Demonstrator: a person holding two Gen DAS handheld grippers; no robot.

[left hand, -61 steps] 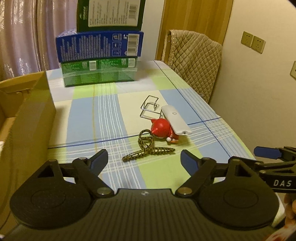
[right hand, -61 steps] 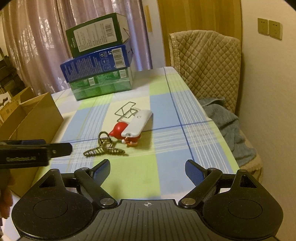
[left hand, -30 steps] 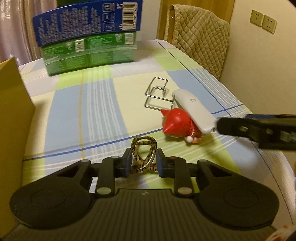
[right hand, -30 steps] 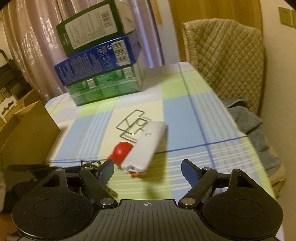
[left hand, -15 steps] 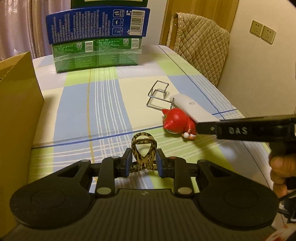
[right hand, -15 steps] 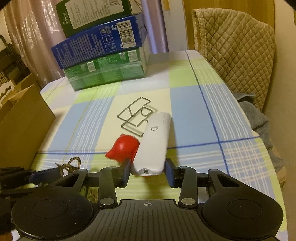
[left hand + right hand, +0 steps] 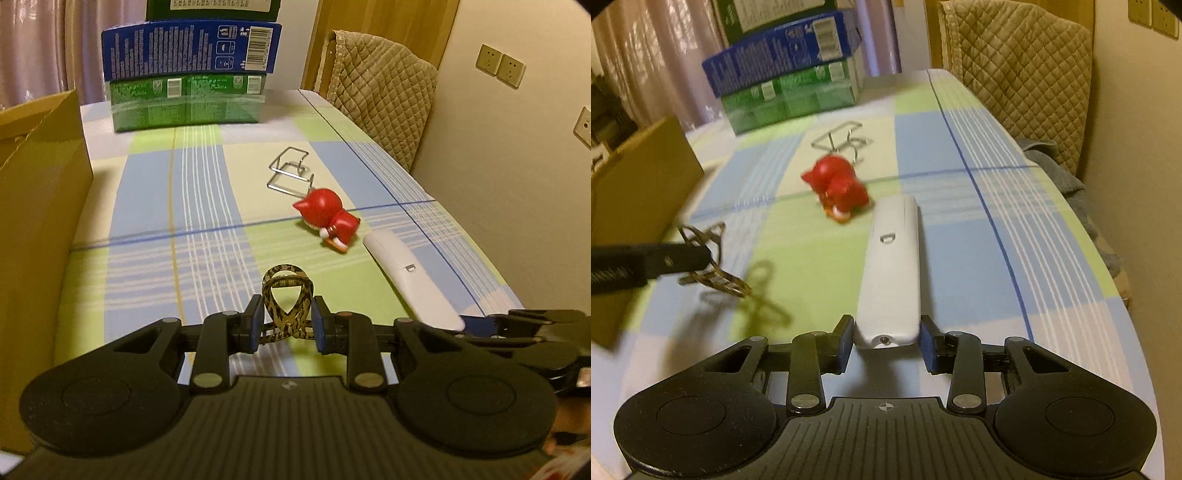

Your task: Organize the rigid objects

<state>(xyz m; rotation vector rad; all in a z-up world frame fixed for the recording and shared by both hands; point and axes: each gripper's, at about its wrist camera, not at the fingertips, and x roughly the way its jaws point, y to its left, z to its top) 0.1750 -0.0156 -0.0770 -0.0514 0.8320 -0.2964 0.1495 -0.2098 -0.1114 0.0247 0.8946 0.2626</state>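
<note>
My left gripper (image 7: 287,326) is shut on a leopard-print hair clip (image 7: 286,301) and holds it above the checked tablecloth; the clip also shows in the right wrist view (image 7: 709,258), lifted and casting a shadow. My right gripper (image 7: 886,338) is shut on the near end of a long white device (image 7: 892,266), also seen in the left wrist view (image 7: 410,284). A red toy figure (image 7: 328,219) lies on its side on the cloth, apart from the white device. A wire stand (image 7: 290,173) lies just behind the toy.
An open cardboard box (image 7: 40,206) stands along the table's left side. Stacked green and blue cartons (image 7: 188,74) stand at the far end. A quilt-covered chair (image 7: 380,88) is at the far right, by the wall. The table's right edge (image 7: 1108,295) is close.
The right gripper has pulled the white device back off the red toy, toward the table's near edge. The left gripper has lifted the hair clip off the cloth.
</note>
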